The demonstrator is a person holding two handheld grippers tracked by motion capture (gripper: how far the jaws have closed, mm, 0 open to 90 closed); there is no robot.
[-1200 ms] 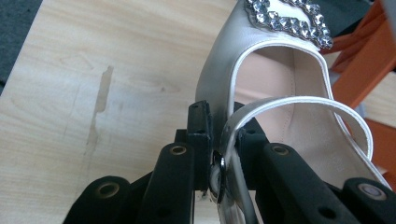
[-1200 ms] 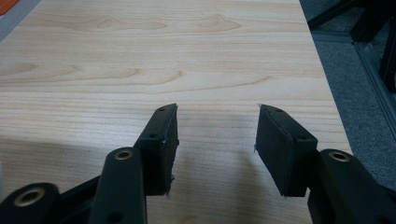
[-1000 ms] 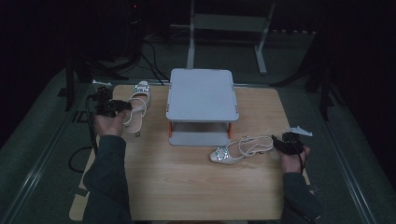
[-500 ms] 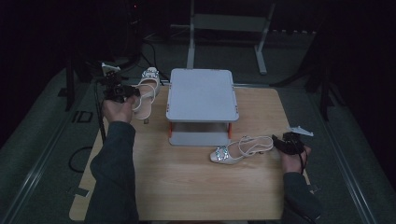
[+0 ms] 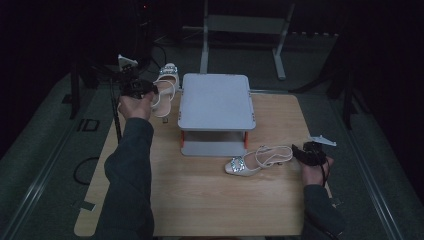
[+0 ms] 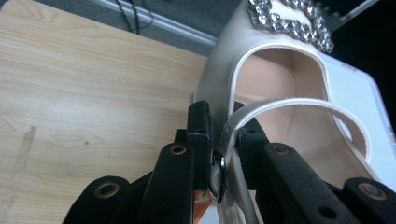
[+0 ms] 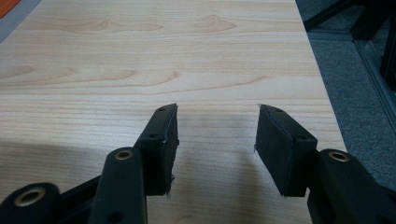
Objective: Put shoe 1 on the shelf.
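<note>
At a wooden table [image 5: 200, 200], the left gripper [image 5: 136, 88] clamps the heel strap of a cream slingback sandal [image 5: 164, 90] with a rhinestone buckle, holding it at the far-left corner beside a grey two-tier shoe rack [image 5: 216, 100]. Its mate [image 5: 257, 160] lies in front of the rack, just beside the right gripper [image 7: 212, 140], whose jaws stand wide and empty over bare wood. The carrying step appears under way; next, seemingly, comes placing the held shoe squarely on the rack.

Tabletop [image 5: 200, 185]: light wood grain. Shoe rack [image 5: 216, 100]: pale grey top, orange legs. Both sandals [image 5: 257, 160] [image 5: 165, 90]: cream with silver rhinestone trim. Gripper [image 7: 212, 140] jaws: black.
</note>
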